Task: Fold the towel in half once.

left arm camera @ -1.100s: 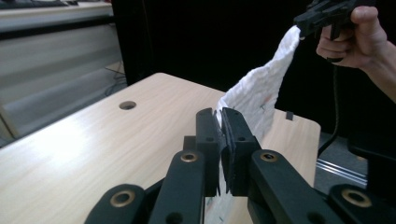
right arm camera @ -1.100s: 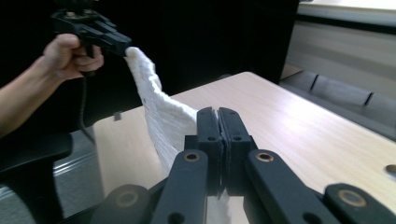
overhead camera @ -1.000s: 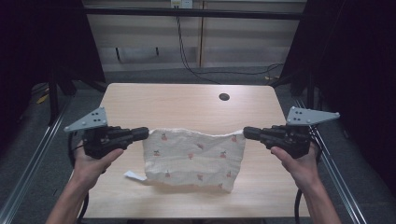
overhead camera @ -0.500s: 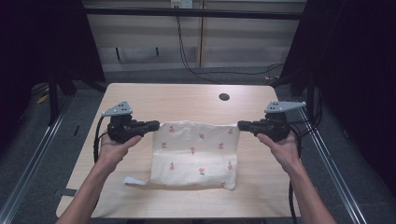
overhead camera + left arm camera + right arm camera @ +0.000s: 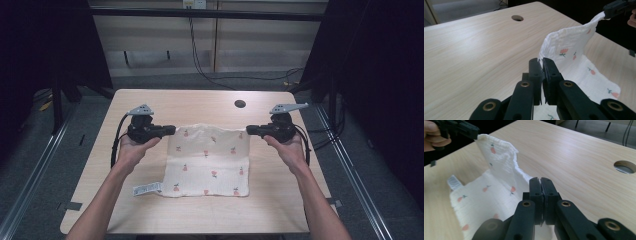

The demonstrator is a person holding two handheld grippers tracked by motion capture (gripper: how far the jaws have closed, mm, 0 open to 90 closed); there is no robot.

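Cloth (image 5: pixel 209 161), white with small red flower prints, lies mostly spread on the wooden table (image 5: pixel 200 107), its near edge flat and its far edge lifted off the surface between two grippers. Starting at the left, a care label (image 5: pixel 146 189) sticks out from the near left corner of the cloth. Just beyond it, the left gripper (image 5: pixel 170 130) has its jaws pressed together on the far left corner; in the left gripper view the fabric rises from between the closed jaws and runs up to the other gripper. Across the middle, the far edge sags slightly between the two holds, and a round hole (image 5: pixel 240 104) sits in the table farther back. At the right, the right gripper (image 5: pixel 251 131) pinches the far right corner, its jaws likewise closed on a thin fold of fabric. Judging from this, the grasping of both far corners is done, and the cloth looks ready either to be laid out flat or folded toward the near edge; which one cannot be told. How much fabric sits inside each pinch is hidden by the jaws, and the label's print is too small to read.
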